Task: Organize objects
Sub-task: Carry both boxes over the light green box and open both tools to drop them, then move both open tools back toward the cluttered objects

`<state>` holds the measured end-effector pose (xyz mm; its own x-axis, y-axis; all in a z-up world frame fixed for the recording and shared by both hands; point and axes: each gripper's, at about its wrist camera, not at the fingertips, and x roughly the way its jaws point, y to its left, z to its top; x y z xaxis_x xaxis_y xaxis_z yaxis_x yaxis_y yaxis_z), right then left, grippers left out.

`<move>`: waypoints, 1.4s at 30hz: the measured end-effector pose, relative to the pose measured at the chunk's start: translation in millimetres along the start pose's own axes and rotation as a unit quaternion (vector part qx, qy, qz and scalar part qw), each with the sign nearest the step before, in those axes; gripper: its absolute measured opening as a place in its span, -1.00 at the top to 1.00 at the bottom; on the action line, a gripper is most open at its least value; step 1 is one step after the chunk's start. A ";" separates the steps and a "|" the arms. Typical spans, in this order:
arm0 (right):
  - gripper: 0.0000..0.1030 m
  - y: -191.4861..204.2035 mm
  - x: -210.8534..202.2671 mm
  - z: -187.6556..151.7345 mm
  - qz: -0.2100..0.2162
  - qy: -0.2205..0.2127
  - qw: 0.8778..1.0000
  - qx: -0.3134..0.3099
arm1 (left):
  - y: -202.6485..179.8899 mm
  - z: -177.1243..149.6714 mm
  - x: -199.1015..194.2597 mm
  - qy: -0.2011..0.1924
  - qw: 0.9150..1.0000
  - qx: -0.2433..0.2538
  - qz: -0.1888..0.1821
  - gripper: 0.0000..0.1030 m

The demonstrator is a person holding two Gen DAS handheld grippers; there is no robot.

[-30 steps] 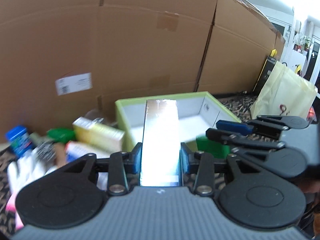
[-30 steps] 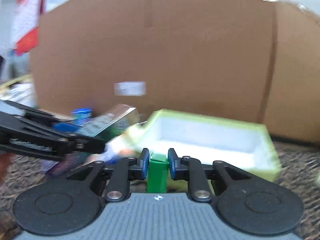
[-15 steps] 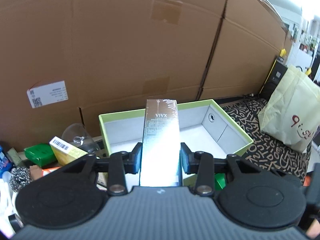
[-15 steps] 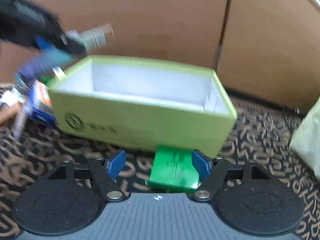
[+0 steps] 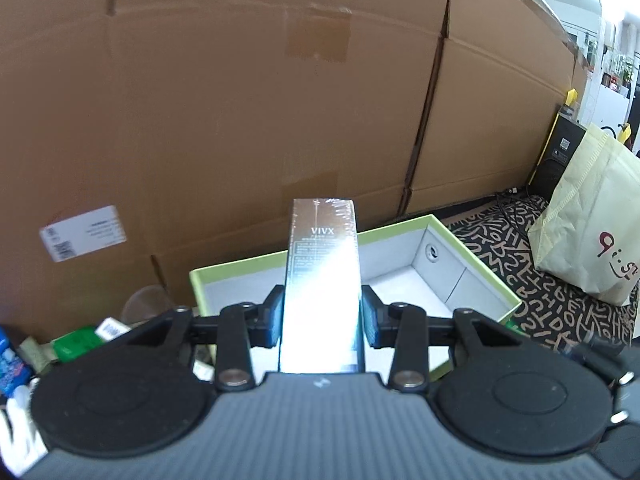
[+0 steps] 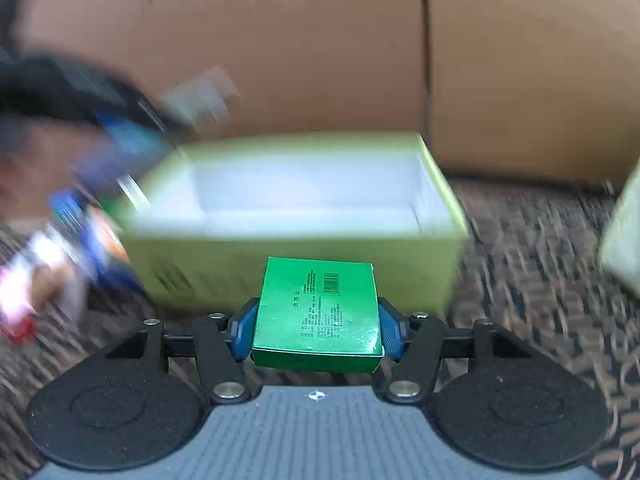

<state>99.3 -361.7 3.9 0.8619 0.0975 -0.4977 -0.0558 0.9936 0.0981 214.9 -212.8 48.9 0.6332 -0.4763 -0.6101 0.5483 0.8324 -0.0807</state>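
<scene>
Left gripper (image 5: 322, 322): jaws clenched on the tall brown box (image 5: 323, 264), one pad on each long side.
Tall brown box: wrapped in shiny film, printed "VIVX", held lengthwise along the fingers, far end reaching over the near rim of the lime-green box (image 5: 476, 258).
Right gripper (image 6: 316, 326): jaws clenched on the green carton (image 6: 318, 314), blue pads pressed on its left and right sides.
Green carton: flat, barcode face up, held just in front of the near wall of the lime-green box (image 6: 296, 264); contact with that wall cannot be told.
Lime-green box: open on top, white inside, nothing seen inside in either view, standing on the patterned carpet (image 5: 504, 248) close to the cardboard wall (image 5: 240, 100).
Left of the lime-green box: pile of small things, among them a green packet (image 5: 76, 344) and a blue item (image 5: 12, 364); blurred in the right wrist view.
Right of the lime-green box: cream shopping bag (image 5: 592, 220) standing on the carpet, well apart from the box.
Far right: black case (image 5: 558, 160) behind the bag.
</scene>
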 end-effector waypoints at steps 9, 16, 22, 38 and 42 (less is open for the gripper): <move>-0.24 17.8 81.8 60.8 -0.020 0.003 0.998 -0.053 | 5.0 -8.5 52.5 0.037 0.999 0.039 0.008 0.26; -0.41 21.3 119.9 58.7 -0.031 0.057 0.995 -0.077 | 16.0 -16.2 57.6 0.015 0.999 0.030 -0.011 -0.74; -0.63 25.5 74.5 65.6 -0.054 0.009 0.995 -0.078 | 30.6 -24.7 -10.0 -0.066 0.997 -0.032 0.000 -1.00; -0.89 108.2 -6.5 -25.3 0.002 -0.005 1.000 0.013 | 76.8 -166.2 -162.7 -0.057 0.980 -0.083 0.171 -1.00; -0.89 136.3 -1.4 -48.3 0.061 0.011 0.998 -0.003 | 101.3 -211.4 -171.0 -0.028 0.975 -0.107 0.195 -1.00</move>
<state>66.2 -223.7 -23.7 0.8372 0.2197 -0.5008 -0.1630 0.9744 0.1549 46.7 12.9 -21.6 0.8027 -0.1214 -0.5839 0.1376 0.9903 -0.0167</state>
